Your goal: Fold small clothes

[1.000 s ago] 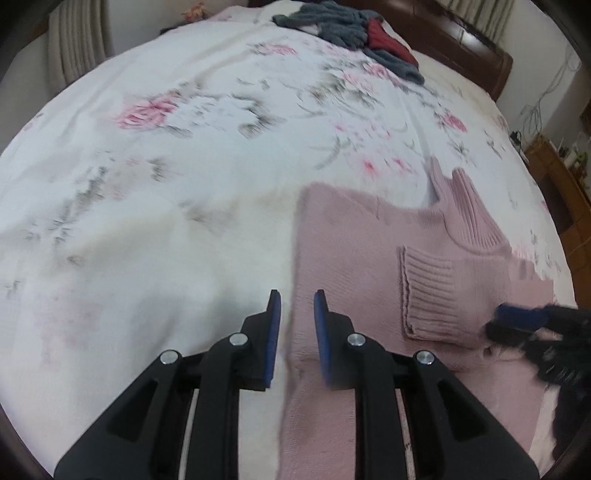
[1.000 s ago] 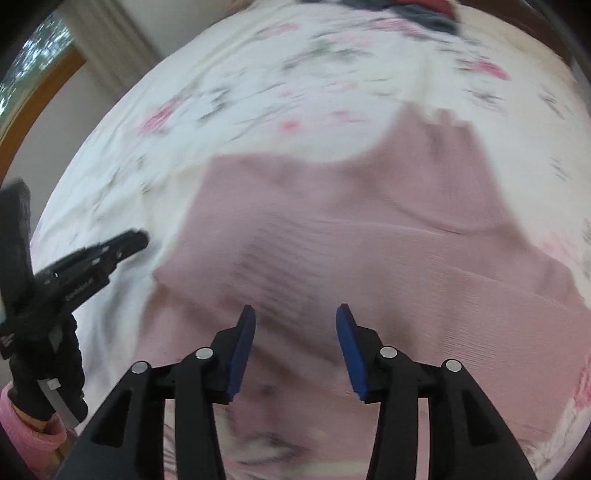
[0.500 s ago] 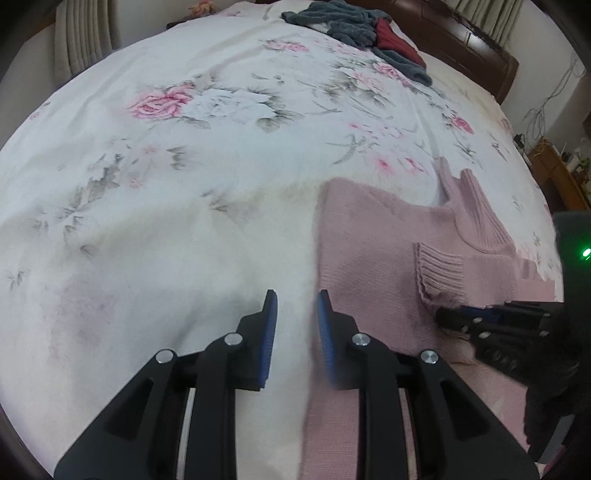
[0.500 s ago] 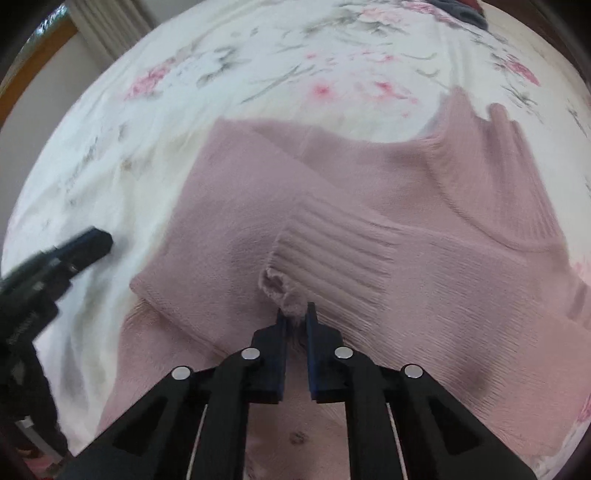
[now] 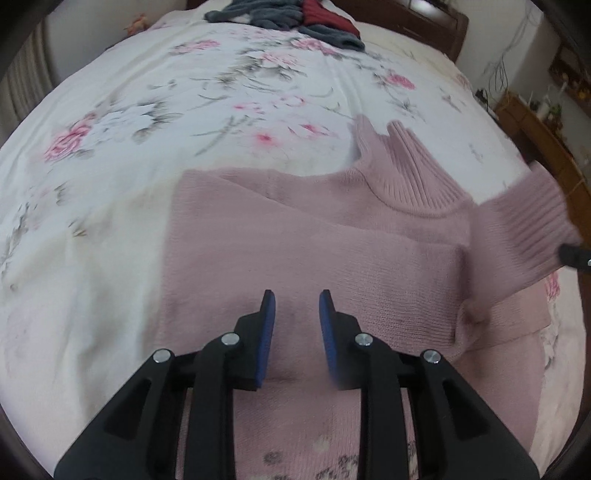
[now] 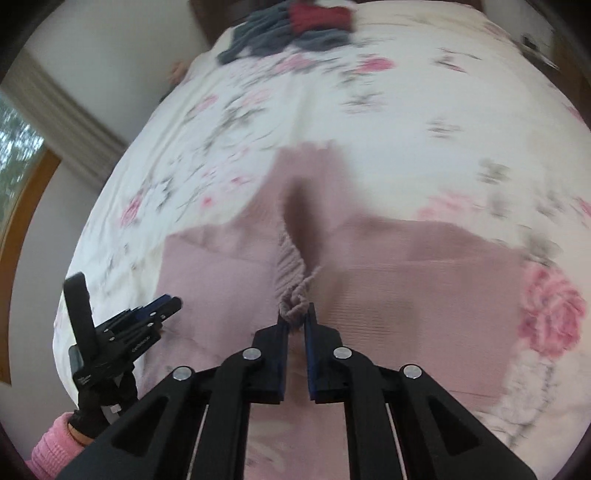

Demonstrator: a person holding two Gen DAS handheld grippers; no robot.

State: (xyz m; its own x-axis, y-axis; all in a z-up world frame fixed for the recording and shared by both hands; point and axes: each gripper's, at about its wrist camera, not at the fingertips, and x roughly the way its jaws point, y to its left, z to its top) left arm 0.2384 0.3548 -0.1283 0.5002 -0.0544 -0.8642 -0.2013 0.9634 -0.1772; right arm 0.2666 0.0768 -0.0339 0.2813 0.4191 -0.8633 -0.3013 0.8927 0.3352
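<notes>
A pink sweater (image 5: pixel 303 236) lies flat on the floral bedspread (image 5: pixel 147 110), filling the lower centre of the left wrist view. The right gripper (image 6: pixel 295 319) is clamped on the ribbed cuff (image 6: pixel 291 280) of one sleeve, lifted off the body of the sweater. The left gripper (image 5: pixel 295 310) hovers over the sweater with its jaws parted and nothing between them. A pile of grey and red clothes (image 5: pixel 291 14) sits at the top centre of the frame.
</notes>
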